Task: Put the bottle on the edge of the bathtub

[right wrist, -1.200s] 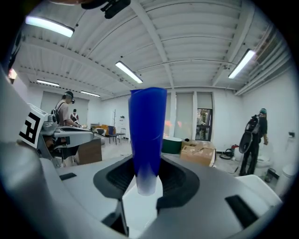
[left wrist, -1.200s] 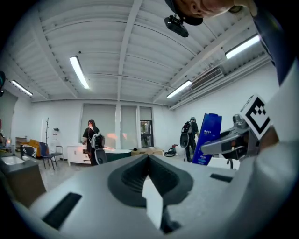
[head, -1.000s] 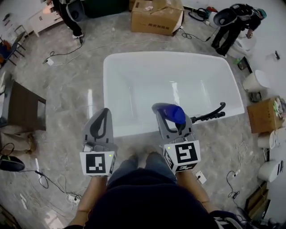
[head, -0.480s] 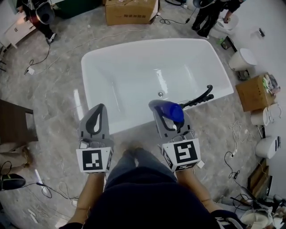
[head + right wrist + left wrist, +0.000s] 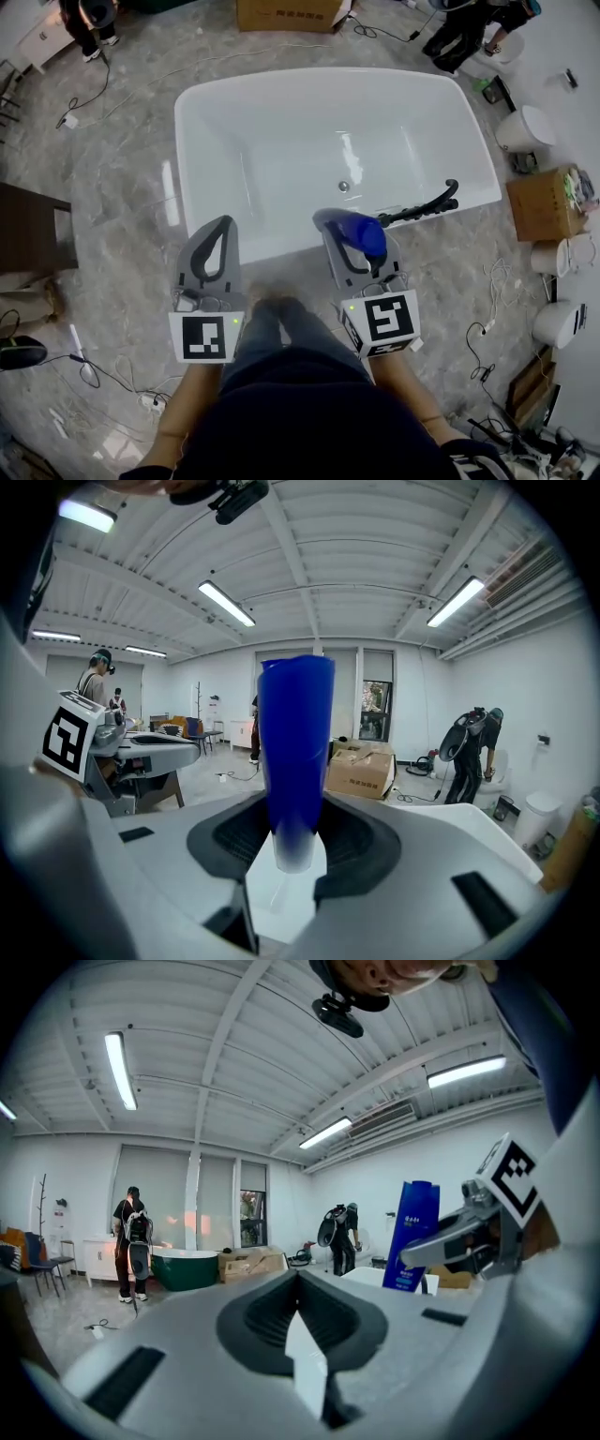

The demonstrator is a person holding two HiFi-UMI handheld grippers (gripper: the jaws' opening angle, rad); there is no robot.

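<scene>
A white bathtub point(image 5: 262, 251) stands on the marble floor just ahead of me, its near rim running between my two grippers. My right gripper point(image 5: 349, 230) is shut on a blue bottle point(image 5: 364, 234), which hangs over the floor just short of that rim. In the right gripper view the bottle point(image 5: 295, 752) stands upright between the jaws of the right gripper point(image 5: 295, 841). My left gripper point(image 5: 220, 225) is shut and holds nothing, its tip right by the near rim. The left gripper view shows the left gripper point(image 5: 298, 1283) with its jaws together and the bottle point(image 5: 412, 1237) off to the right.
A black faucet point(image 5: 422, 204) sits on the tub's right front rim. Cardboard boxes point(image 5: 544, 202) and white toilets point(image 5: 523, 127) stand to the right. Dark furniture point(image 5: 33, 225) is at left. Cables lie across the floor. People point(image 5: 469, 33) work at the back.
The tub has shifted left and a little up in the head view. Both grippers keep their places, and the bottle stays in the right one.
</scene>
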